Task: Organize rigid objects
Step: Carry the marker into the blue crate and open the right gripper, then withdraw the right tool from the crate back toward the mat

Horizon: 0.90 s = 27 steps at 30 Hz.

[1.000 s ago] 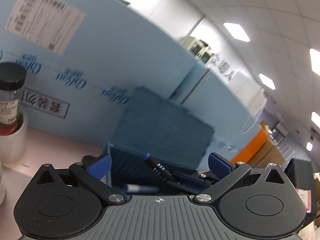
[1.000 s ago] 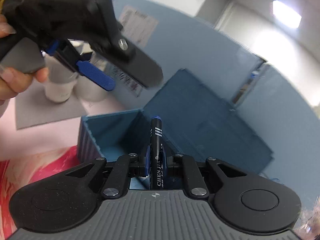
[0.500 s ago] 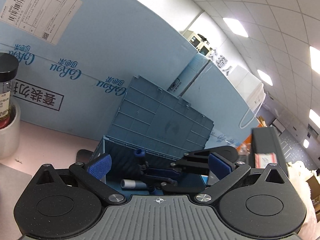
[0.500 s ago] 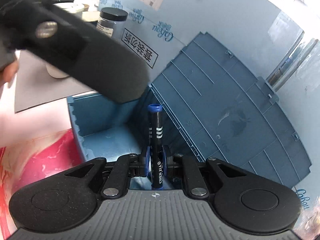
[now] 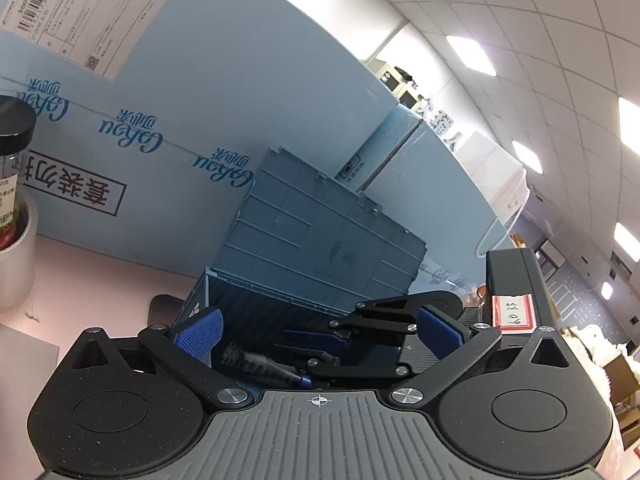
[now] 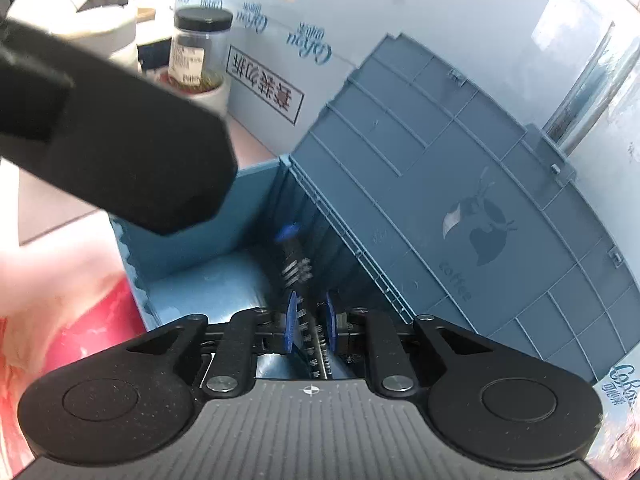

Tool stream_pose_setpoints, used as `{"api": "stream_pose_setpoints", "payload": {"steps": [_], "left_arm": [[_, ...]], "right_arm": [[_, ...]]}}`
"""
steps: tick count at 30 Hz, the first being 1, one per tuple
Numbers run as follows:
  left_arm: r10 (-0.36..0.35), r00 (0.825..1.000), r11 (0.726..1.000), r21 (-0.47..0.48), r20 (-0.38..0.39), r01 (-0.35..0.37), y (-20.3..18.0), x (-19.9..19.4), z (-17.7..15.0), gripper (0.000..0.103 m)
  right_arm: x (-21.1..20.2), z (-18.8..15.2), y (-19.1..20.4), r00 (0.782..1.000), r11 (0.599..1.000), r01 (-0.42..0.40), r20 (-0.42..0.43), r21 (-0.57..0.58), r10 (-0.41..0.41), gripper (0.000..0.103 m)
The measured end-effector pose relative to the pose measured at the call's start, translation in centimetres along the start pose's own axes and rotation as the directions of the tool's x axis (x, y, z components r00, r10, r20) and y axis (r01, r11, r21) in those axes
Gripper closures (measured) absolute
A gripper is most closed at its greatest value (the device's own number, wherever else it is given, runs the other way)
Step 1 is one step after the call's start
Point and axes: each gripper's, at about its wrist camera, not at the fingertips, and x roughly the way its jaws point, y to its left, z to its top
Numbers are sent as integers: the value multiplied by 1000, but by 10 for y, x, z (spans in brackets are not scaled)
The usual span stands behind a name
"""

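Note:
A blue storage box (image 6: 188, 240) stands with its ribbed lid (image 6: 460, 168) leaning back. My right gripper (image 6: 311, 322) points down into it. Its blue pads have parted a crack, and the black pen (image 6: 294, 264) with a blue cap is blurred and tilted between them, slipping loose. In the left wrist view the right gripper (image 5: 320, 344) reaches over the box (image 5: 256, 308), and the blurred pen (image 5: 264, 366) lies low beneath its fingers. My left gripper (image 5: 320, 332) is open at the box's near edge with nothing between its pads. Its black body (image 6: 120, 148) crosses the right wrist view.
A light blue printed carton (image 5: 200, 100) stands behind the box. A black-lidded jar (image 6: 200, 48) sits in a white cup at the left. A red surface (image 6: 100, 312) and a blurred hand (image 6: 36, 280) lie left of the box. A grey mat (image 5: 20, 364) is at lower left.
The right gripper moved over the box and tipped downward. The pen, held upright in its pads before, has tilted and slid lower. The left gripper stayed put.

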Motion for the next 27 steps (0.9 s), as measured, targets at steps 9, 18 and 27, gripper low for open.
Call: {"api": "stream_pose_setpoints", "payload": {"steps": [9, 18, 27], "left_arm": [[-15, 1000, 1000, 23, -1, 15, -8, -1, -1, 0], [-63, 998, 995, 75, 5, 63, -27, -4, -5, 0], [-116, 993, 989, 89, 12, 114, -36, -8, -8, 0]], "right_arm": [[-33, 3, 8, 998, 999, 47, 40, -16, -47, 78], [-78, -9, 19, 977, 993, 113, 188, -38, -104, 30], [-123, -38, 40, 914, 977, 211, 349, 28, -208, 10]]}}
